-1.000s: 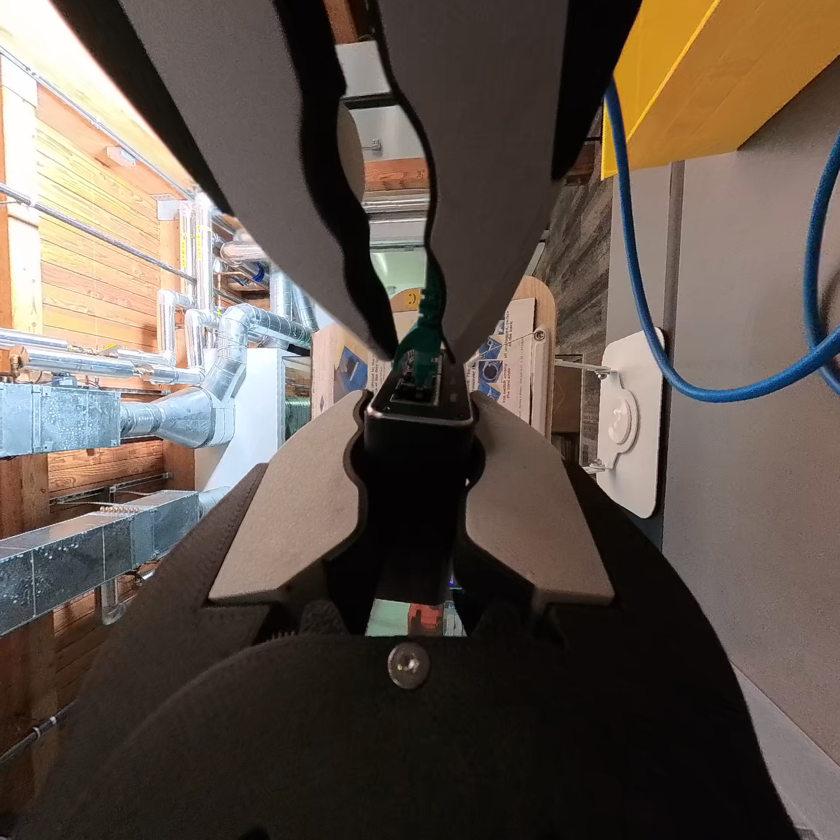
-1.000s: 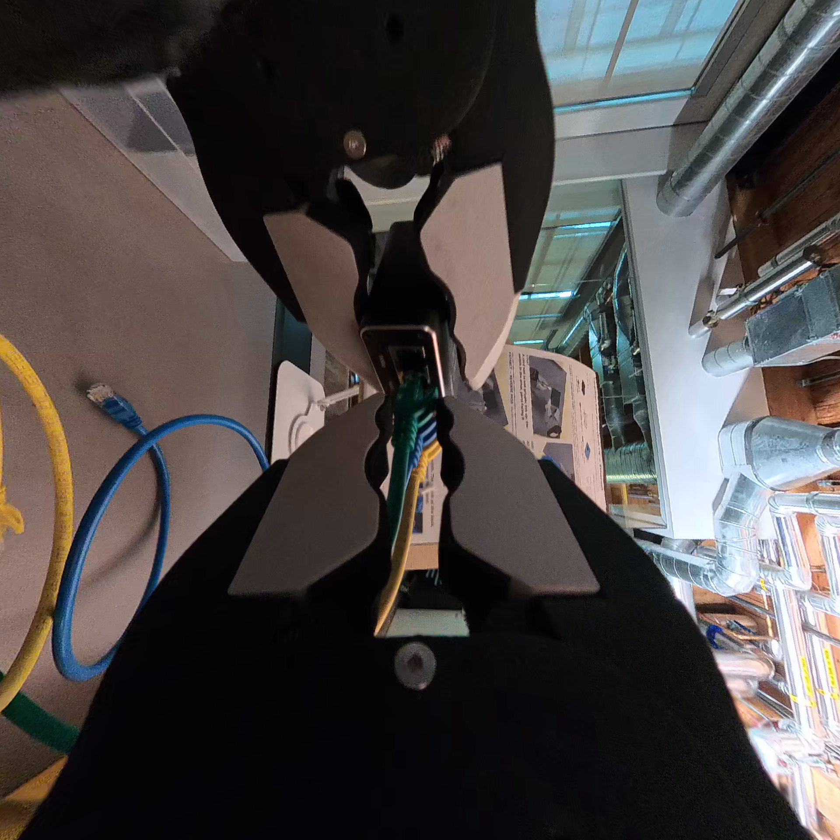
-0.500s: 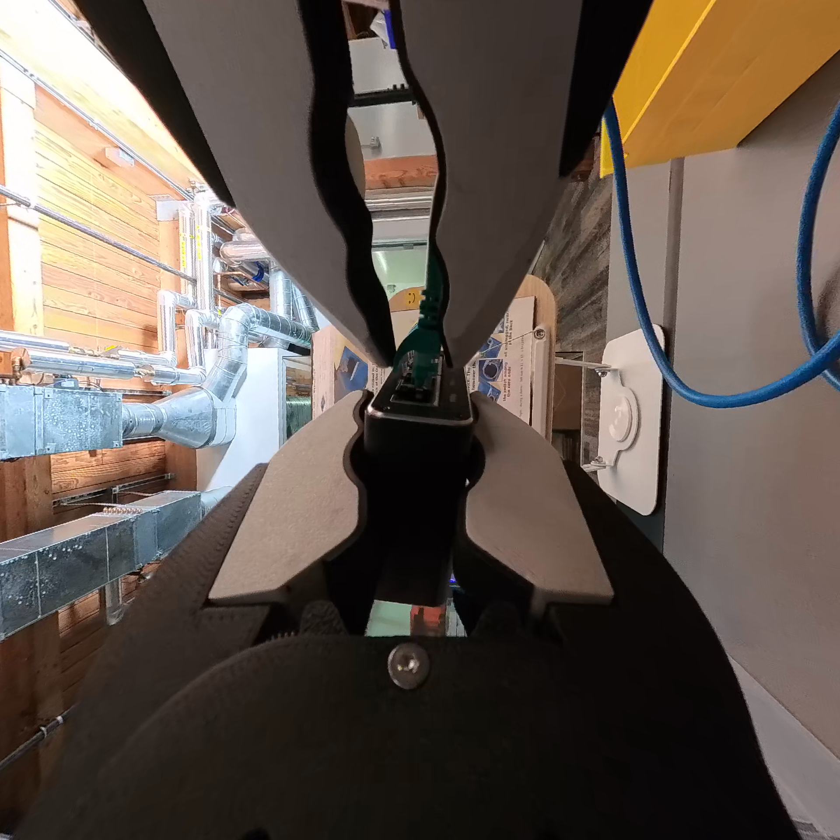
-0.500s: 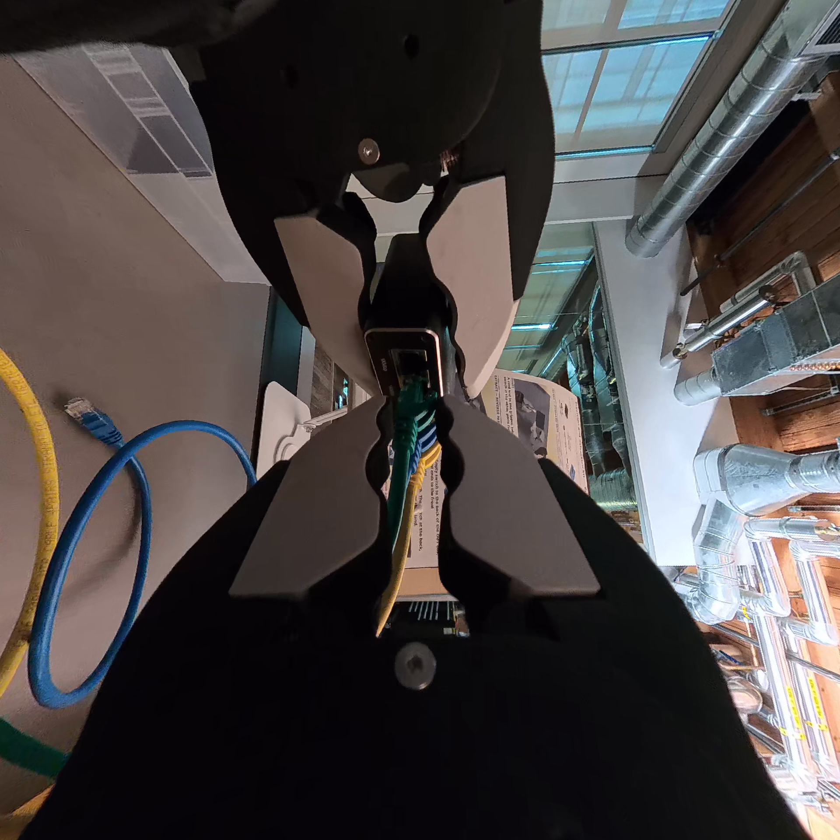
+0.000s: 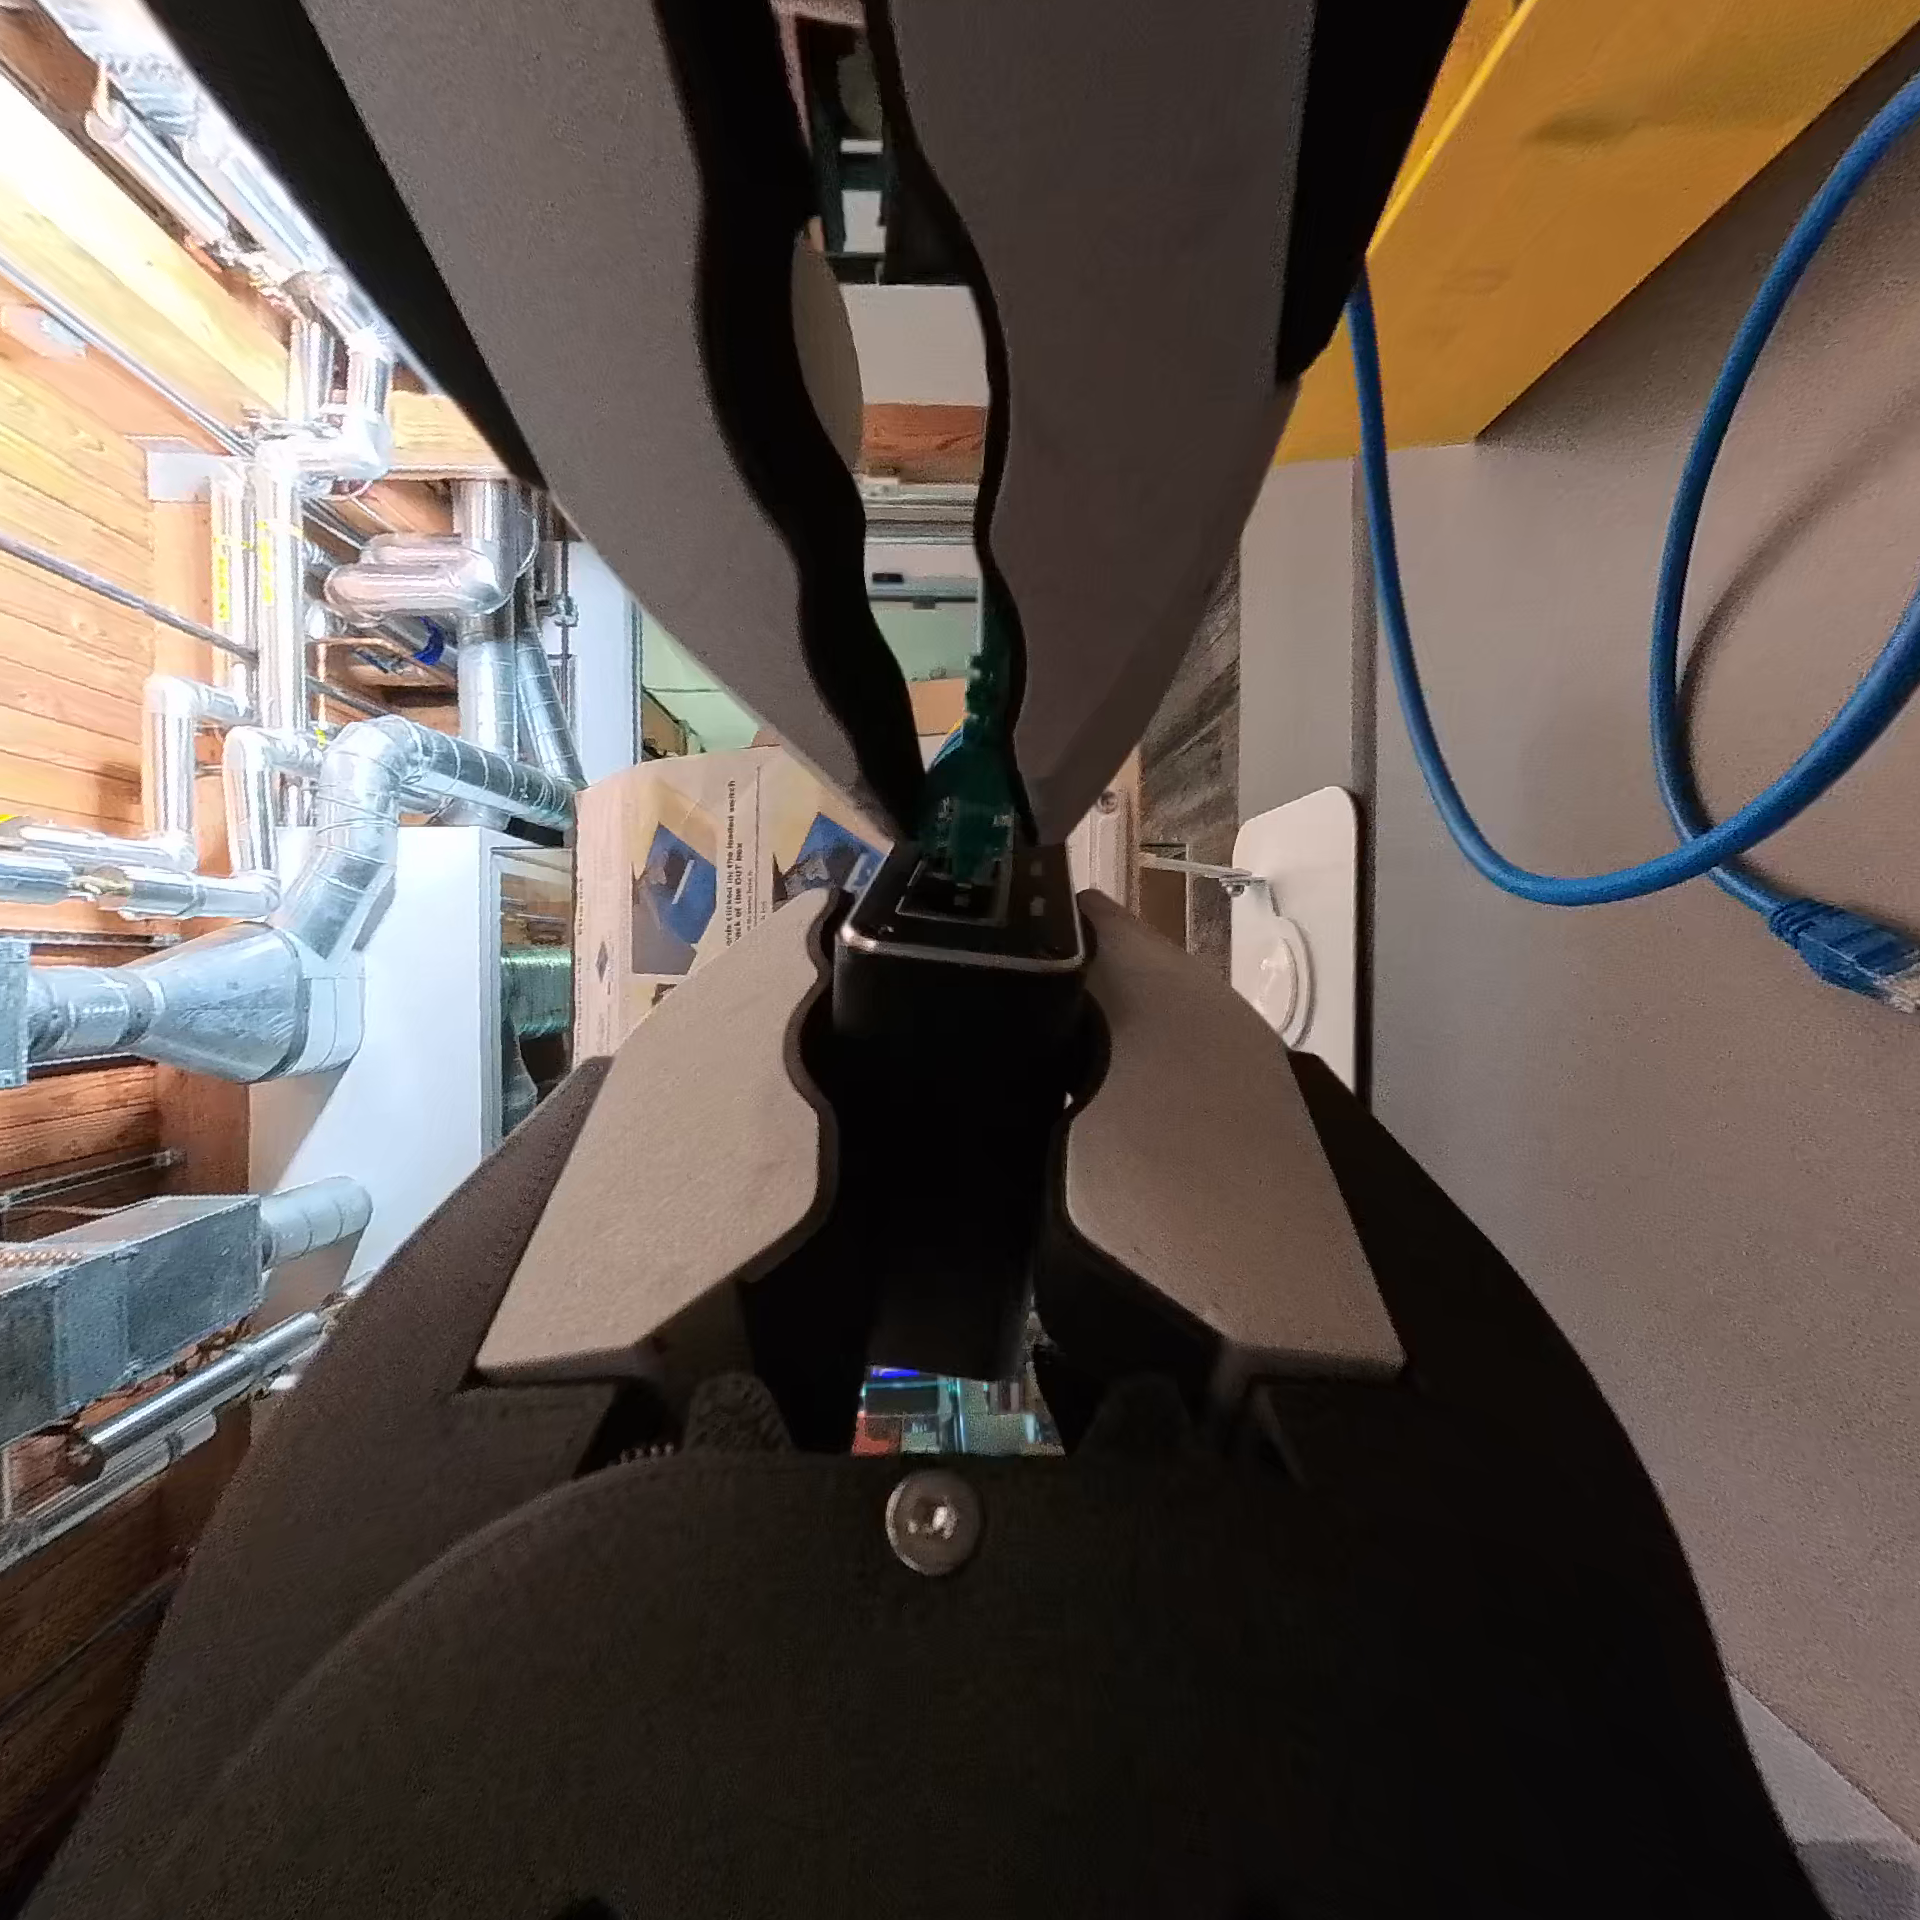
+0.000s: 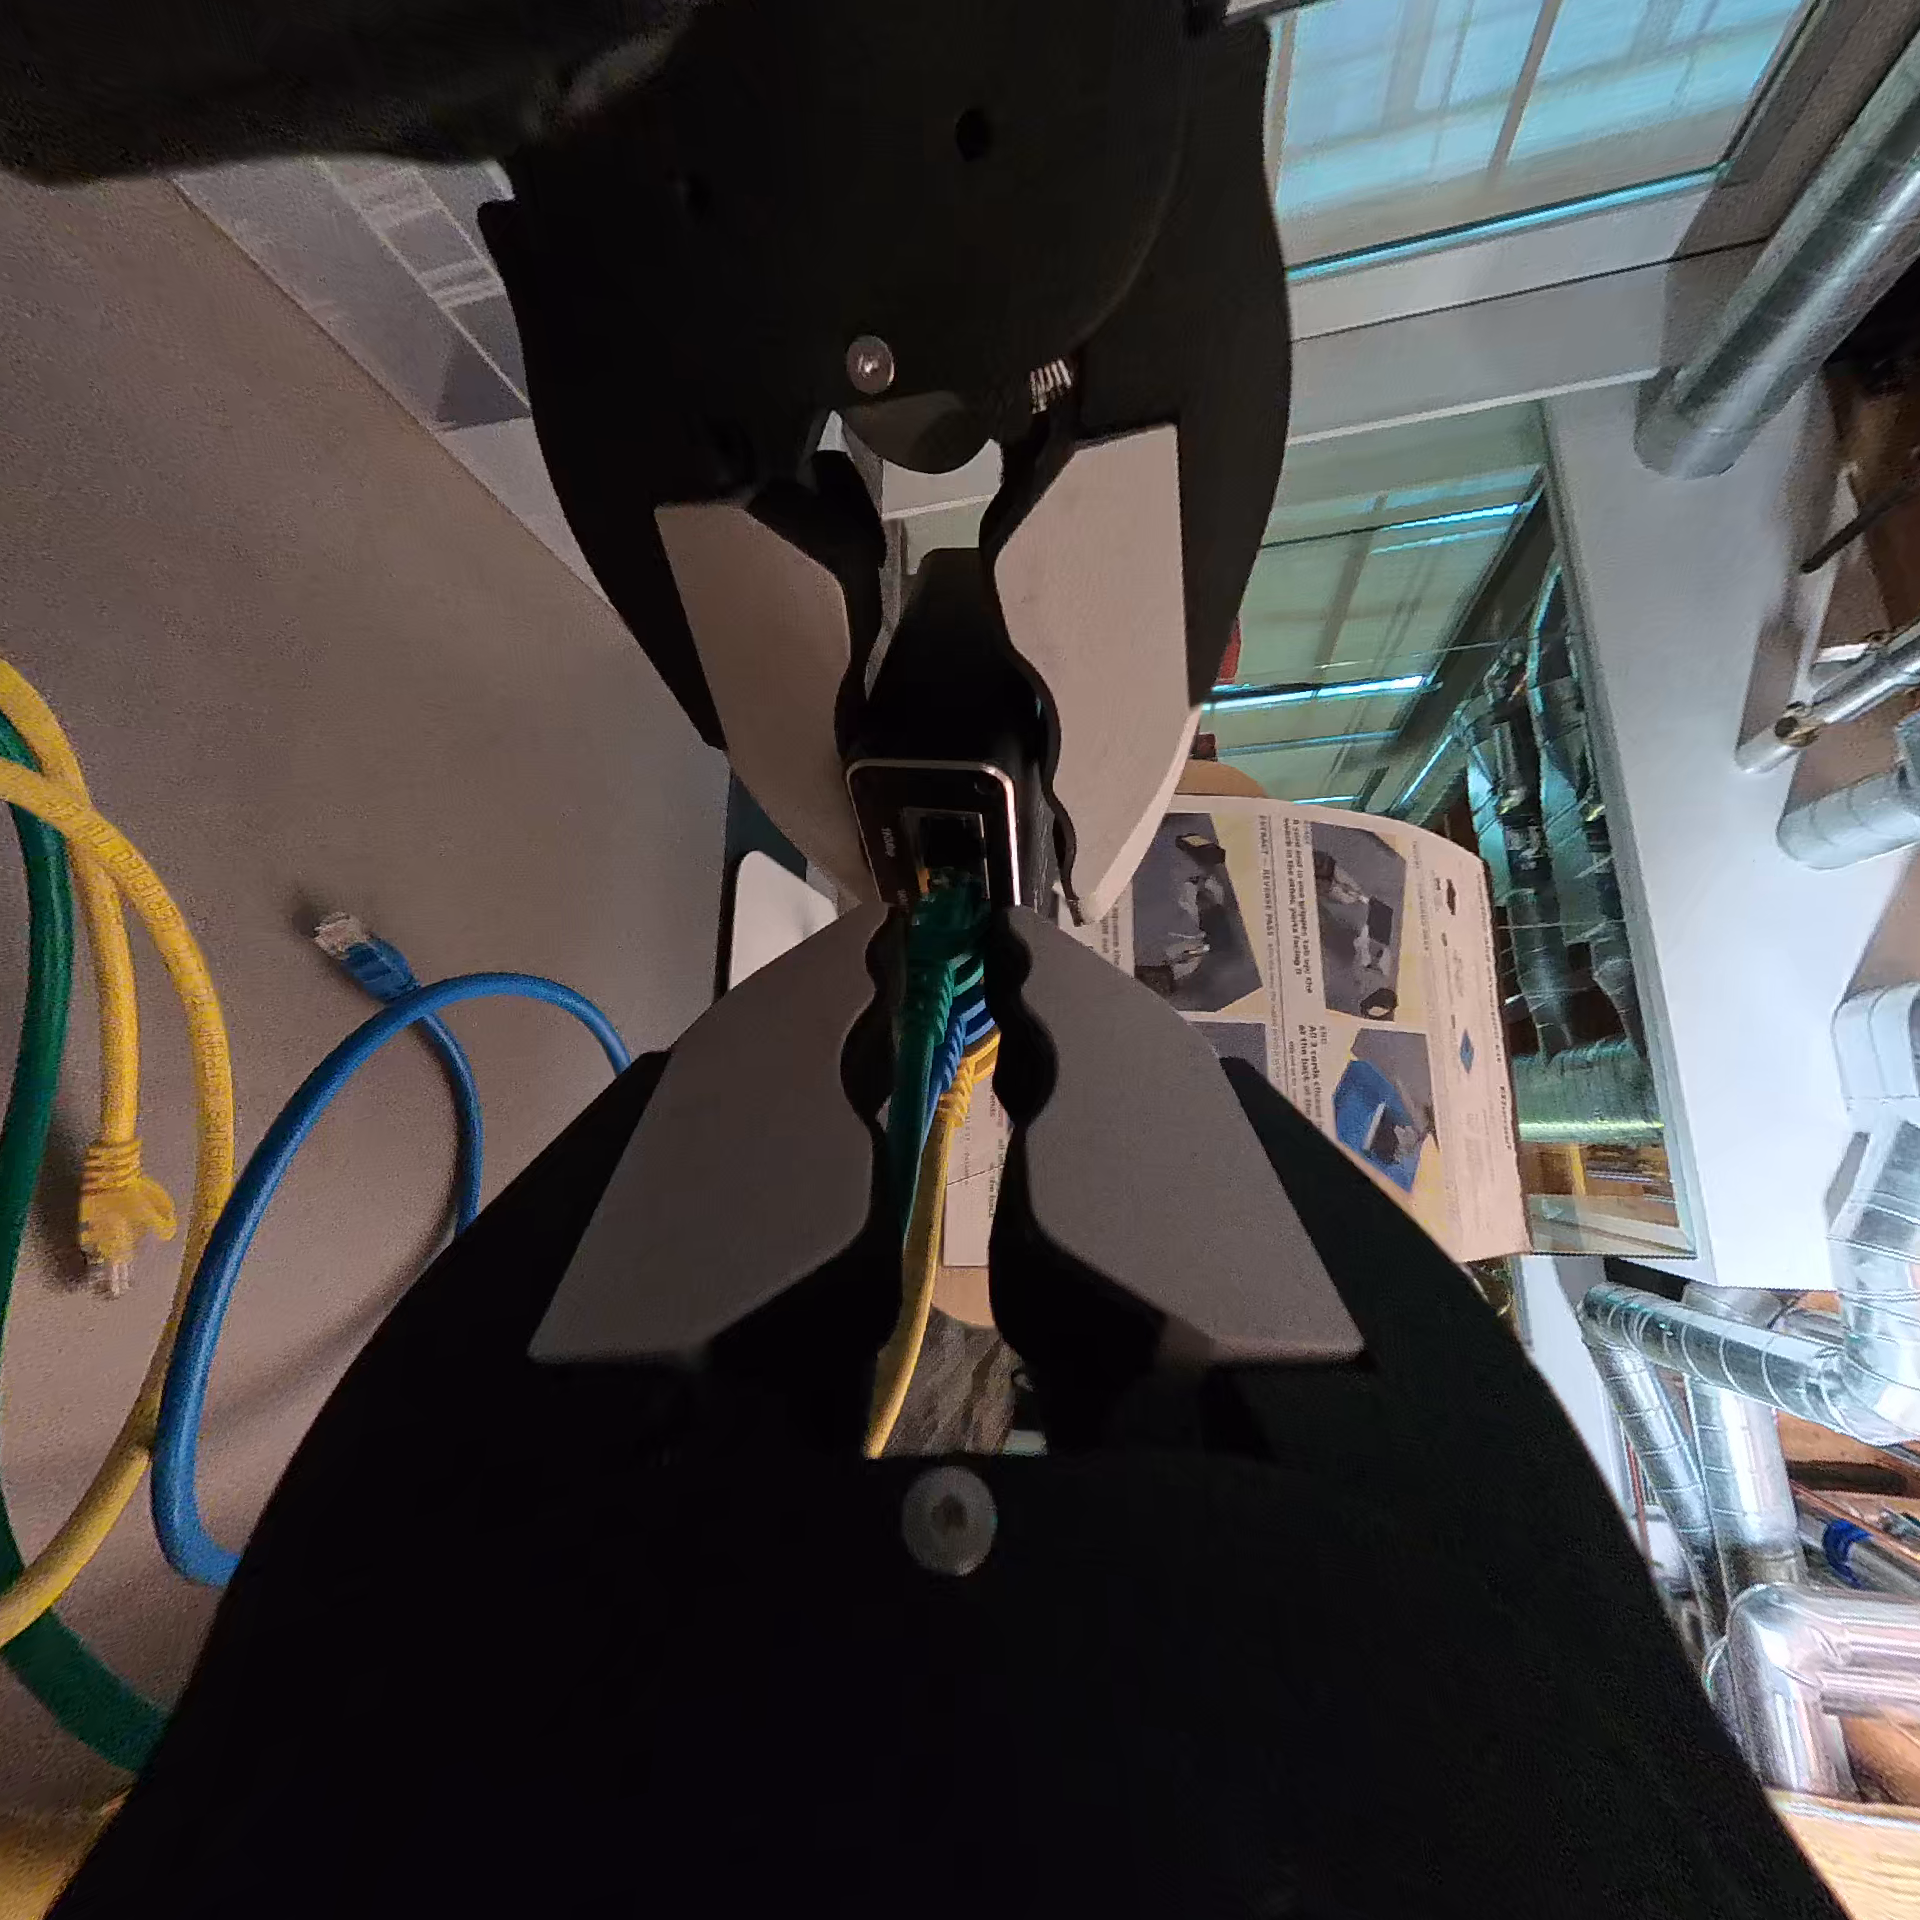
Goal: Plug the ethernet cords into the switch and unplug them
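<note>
Both views have tilted over the last 1 s but grips unchanged: left gripper (image 5: 956, 914) clamps the switch (image 5: 961, 997), right gripper (image 6: 940, 935) pinches the bundled cords (image 6: 930, 1039), green plug (image 6: 943, 902) still at the port, so seating seems unfinished.

1. The switch (image 6: 940, 821) is hemmed in at both ends: the left gripper (image 5: 961, 914) clamps its body, and the right gripper (image 6: 945, 914) crowds its port face.
2. A green cord (image 6: 930, 997) fills the narrow gap between the right fingers (image 6: 748, 1143) at that port face.
3. Left of the switch, blue (image 6: 312, 1122) and yellow (image 6: 125, 1039) cord loops lie across the bench (image 6: 364, 675).
</note>
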The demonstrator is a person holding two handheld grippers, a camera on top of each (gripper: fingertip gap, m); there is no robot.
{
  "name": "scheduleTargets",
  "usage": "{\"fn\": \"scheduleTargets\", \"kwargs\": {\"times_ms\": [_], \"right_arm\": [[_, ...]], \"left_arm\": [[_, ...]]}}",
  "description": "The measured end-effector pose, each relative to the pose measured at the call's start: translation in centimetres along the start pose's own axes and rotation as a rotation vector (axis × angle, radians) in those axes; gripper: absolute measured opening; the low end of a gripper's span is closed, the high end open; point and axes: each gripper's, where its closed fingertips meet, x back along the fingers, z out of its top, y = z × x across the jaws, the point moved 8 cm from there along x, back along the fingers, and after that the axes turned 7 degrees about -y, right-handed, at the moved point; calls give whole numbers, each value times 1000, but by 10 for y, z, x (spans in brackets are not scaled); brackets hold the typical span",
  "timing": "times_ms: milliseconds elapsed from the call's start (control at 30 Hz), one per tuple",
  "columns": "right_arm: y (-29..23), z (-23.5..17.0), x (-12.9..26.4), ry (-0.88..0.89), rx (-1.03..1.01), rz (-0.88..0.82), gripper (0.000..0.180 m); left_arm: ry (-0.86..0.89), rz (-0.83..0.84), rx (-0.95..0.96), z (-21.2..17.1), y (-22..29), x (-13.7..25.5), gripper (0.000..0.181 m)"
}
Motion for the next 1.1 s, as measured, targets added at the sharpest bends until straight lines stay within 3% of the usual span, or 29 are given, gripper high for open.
{"fn": "scheduleTargets", "kwargs": {"times_ms": [333,600,800,1100], "right_arm": [[-8,1,-3,-107,-13,119,14],[10,12,1,-159,38,148,14],[18,23,-6,-212,65,179,14],[15,24,1,-267,77,303,14]], "left_arm": [[35,-104,24,1,12,-7,38],[48,9,61,0,4,-2,38],[4,-3,78,-8,-1,-1,37],[77,-58,73,-2,7,-1,38]]}}
